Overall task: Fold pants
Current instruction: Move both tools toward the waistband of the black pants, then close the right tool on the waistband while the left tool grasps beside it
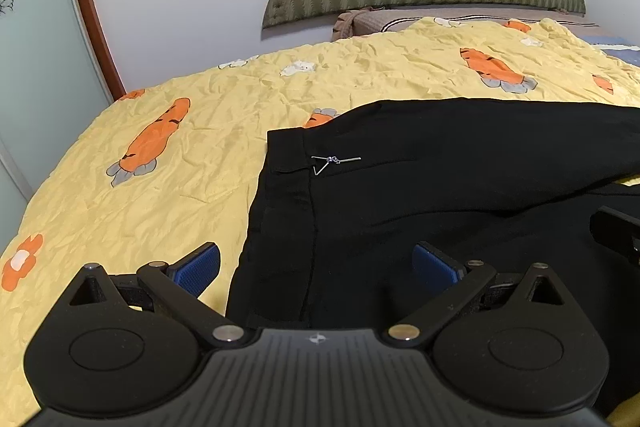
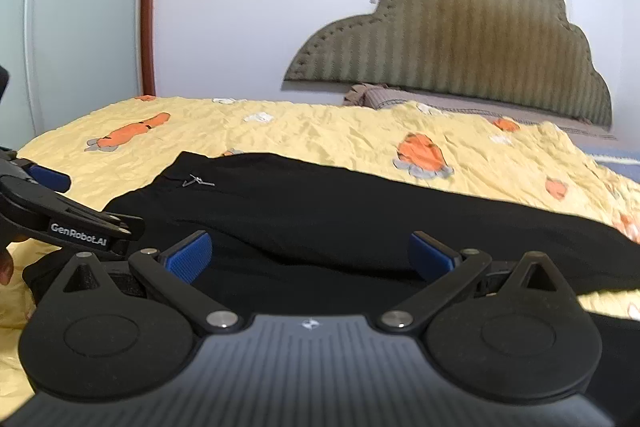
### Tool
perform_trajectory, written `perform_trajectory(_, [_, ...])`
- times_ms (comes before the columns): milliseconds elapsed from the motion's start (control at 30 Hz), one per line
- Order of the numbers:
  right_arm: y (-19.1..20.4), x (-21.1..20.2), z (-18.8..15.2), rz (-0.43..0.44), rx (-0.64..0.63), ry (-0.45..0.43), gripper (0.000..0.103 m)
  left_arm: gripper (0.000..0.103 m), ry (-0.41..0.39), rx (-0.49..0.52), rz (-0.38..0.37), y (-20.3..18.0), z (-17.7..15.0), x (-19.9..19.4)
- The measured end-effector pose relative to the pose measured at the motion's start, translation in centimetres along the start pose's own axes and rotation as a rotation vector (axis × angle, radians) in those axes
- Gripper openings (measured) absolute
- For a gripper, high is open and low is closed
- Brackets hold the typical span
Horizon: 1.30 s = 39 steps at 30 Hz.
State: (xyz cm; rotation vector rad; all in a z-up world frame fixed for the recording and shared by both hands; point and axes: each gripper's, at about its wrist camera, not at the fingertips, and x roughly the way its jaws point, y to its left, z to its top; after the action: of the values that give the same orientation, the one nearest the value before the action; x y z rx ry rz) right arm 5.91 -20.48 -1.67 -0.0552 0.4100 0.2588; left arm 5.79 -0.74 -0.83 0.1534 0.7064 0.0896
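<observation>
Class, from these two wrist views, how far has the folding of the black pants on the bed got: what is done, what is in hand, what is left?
Done: the black pants lie spread on the yellow bedspread, one leg seemingly laid over the other. In hand: nothing; the left gripper and right gripper are both open above the cloth near the waist. Left: grasping the fabric and folding it along its length.

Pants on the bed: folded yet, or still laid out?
Laid out long. The black pants stretch across the yellow bedspread, apparently one leg over the other; no crosswise fold shows. Both grippers, left and right, are open.
</observation>
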Motion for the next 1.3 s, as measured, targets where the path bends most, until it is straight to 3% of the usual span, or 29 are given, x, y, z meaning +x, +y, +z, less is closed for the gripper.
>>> perform_trajectory(400, [0.8,3.2,2.5,0.028,-0.240,-0.038,0.101,0.103,-0.004,0.010,0.003,1.1,1.5,1.9])
perform_trajectory(633, [-1.5,7.2,4.7,0.081,-0.255,-0.044,0.101,0.103,0.004,-0.023,-0.027,2.2,2.7,3.0])
perform_trajectory(800, [-3.5,11.7,6.5,0.169,-0.291,0.016,0.097,0.103,-0.013,-0.001,-0.040,3.4,3.9,3.8])
perform_trajectory(900, [-4.1,14.8,7.1,0.142,-0.384,0.070,0.097,0.103,-0.010,-0.019,-0.088,5.0,5.2,4.6])
perform_trajectory(933, [-4.6,16.2,7.4,0.142,-0.403,0.109,0.095,0.103,-0.005,-0.026,-0.109,5.6,5.7,5.0])
perform_trajectory(1000, [-5.5,18.3,7.8,0.167,-0.411,0.156,0.082,0.103,-0.004,-0.023,-0.158,6.6,6.5,5.8])
perform_trajectory(1067, [-6.9,20.3,8.2,0.221,-0.393,0.199,0.078,0.103,-0.005,-0.004,-0.179,7.2,7.2,6.5])
perform_trajectory(1133, [-7.8,21.9,8.3,0.299,-0.380,0.233,0.068,0.103,-0.021,0.032,-0.206,7.6,7.5,7.0])
perform_trajectory(1233, [-8.4,24.1,8.3,0.346,-0.367,0.298,0.068,0.103,-0.048,0.108,-0.238,7.4,8.0,7.6])
perform_trajectory(1300, [-8.6,25.5,8.5,0.387,-0.356,0.329,0.055,0.103,-0.074,0.173,-0.251,6.9,8.3,8.1])
